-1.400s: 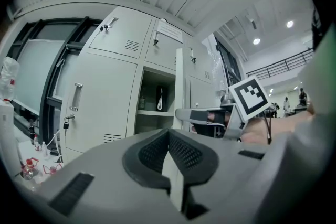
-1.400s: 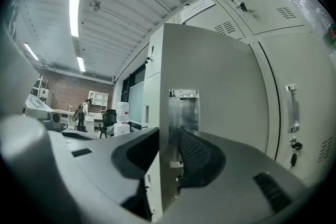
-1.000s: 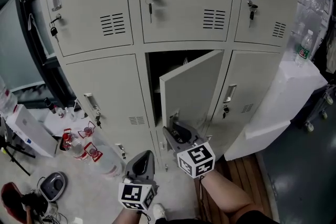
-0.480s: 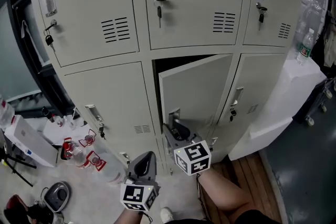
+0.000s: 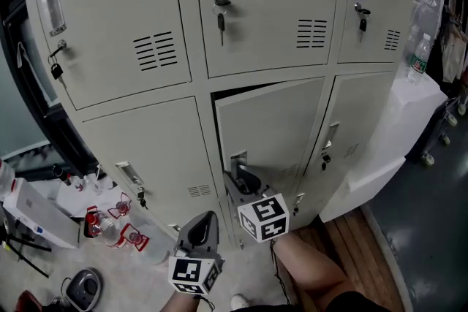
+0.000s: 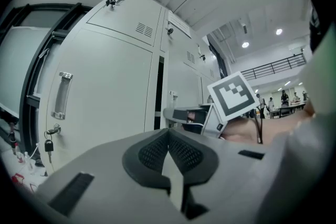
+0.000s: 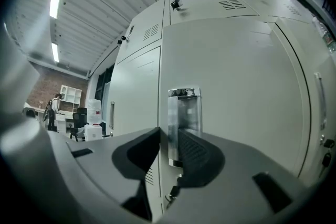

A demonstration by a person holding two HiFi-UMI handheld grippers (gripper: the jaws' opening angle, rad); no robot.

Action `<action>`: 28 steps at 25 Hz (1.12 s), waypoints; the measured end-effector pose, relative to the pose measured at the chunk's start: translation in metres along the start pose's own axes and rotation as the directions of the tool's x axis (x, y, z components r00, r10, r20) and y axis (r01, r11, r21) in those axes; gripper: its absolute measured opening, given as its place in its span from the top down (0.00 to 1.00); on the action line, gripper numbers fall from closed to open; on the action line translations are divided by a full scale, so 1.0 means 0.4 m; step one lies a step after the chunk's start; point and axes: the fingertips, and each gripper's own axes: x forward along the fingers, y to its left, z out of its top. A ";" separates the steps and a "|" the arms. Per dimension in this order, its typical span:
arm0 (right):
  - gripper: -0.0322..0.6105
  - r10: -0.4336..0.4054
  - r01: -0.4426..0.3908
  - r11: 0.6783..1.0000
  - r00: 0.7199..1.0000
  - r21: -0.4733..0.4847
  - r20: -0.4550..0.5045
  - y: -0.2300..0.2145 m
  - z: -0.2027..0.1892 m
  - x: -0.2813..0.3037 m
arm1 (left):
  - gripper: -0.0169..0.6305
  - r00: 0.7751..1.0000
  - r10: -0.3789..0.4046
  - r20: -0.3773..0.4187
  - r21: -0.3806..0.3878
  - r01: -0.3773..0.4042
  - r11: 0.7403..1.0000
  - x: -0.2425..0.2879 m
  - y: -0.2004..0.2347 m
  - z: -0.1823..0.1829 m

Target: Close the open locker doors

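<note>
Locker door (image 5: 274, 124): lower middle of the bank, centre of the head view. It is ajar, with a dark wedge of opening showing along its top and left edge. The 3 upper doors and the 2 lower neighbours look shut, so this looks like the only 1 left.

Head view: right gripper (image 5: 240, 175) sits at the door's free left edge, right under the handle (image 5: 238, 160). Left gripper (image 5: 208, 217) hangs lower, bottom centre of frame, touching nothing.

Left gripper view: its jaws are pressed together with nothing between them. Mid-frame, a thin black slit (image 6: 157, 94) runs between the neighbour door (image 6: 105, 102) and the ajar one, so the latch isn't home yet. The right gripper shows just right of that slit.

Right gripper view: the jaws are part-way closed round the metal handle (image 7: 184, 107), centre frame. The pads look to be pinching its pull, so I read this as a grip rather than a hover. The door face fills the right half of the frame.

Step in hand, my read: the last bit of the closing swing. Next move: push the handle straight in until the free edge sits flush with the frame. Only then let the jaws spread, or the door may bounce back.
</note>
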 end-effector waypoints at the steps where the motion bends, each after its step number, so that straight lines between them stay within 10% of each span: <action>1: 0.79 -0.002 0.002 1.000 1.000 0.000 -0.001 -0.002 0.000 0.007 | 0.97 1.000 -0.006 -0.001 0.000 0.006 1.000 0.005 0.003 -0.001; 28: 0.81 0.004 -0.004 1.000 1.000 -0.005 0.010 -0.037 -0.001 0.096 | 0.97 0.997 -0.075 -0.022 -0.013 0.075 0.997 0.071 0.088 -0.022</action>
